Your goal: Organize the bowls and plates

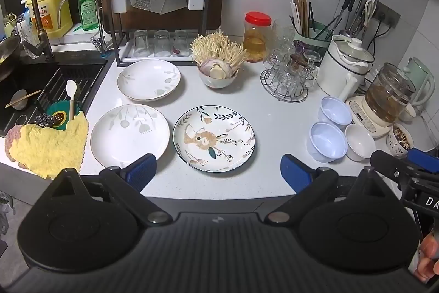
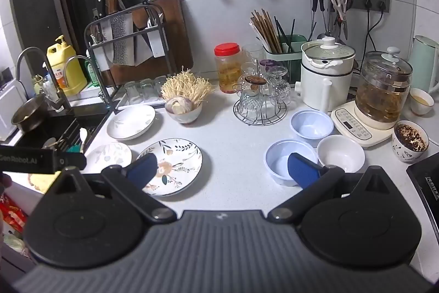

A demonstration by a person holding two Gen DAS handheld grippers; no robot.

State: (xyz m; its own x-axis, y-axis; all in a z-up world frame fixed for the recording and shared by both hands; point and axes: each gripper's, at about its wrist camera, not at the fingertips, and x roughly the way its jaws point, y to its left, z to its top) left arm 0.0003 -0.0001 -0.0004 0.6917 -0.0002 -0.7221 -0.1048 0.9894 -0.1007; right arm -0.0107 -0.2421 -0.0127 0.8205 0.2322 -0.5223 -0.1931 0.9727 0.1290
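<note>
Three plates lie on the white counter: a floral plate [image 1: 214, 137] [image 2: 171, 165], a white plate [image 1: 129, 135] [image 2: 109, 155] to its left, and a white plate [image 1: 149, 79] [image 2: 131, 122] behind. Two pale blue bowls [image 1: 328, 142] [image 1: 335, 109] and a white bowl [image 1: 360, 142] stand at the right; they also show in the right wrist view [image 2: 288, 159] [image 2: 311, 124] [image 2: 341, 153]. My left gripper [image 1: 218, 173] is open and empty above the counter's front edge, before the floral plate. My right gripper [image 2: 223, 170] is open and empty, between the floral plate and the near blue bowl.
A bowl of enoki mushrooms [image 1: 218, 73], a red-lidded jar [image 1: 256, 37], a wire rack of glasses [image 1: 288, 78], a white pot [image 1: 345, 62] and a glass kettle [image 1: 387, 100] line the back. The sink [image 1: 41, 89] and a yellow cloth [image 1: 46, 147] are at the left. A stove edge [image 2: 425, 183] is at the right.
</note>
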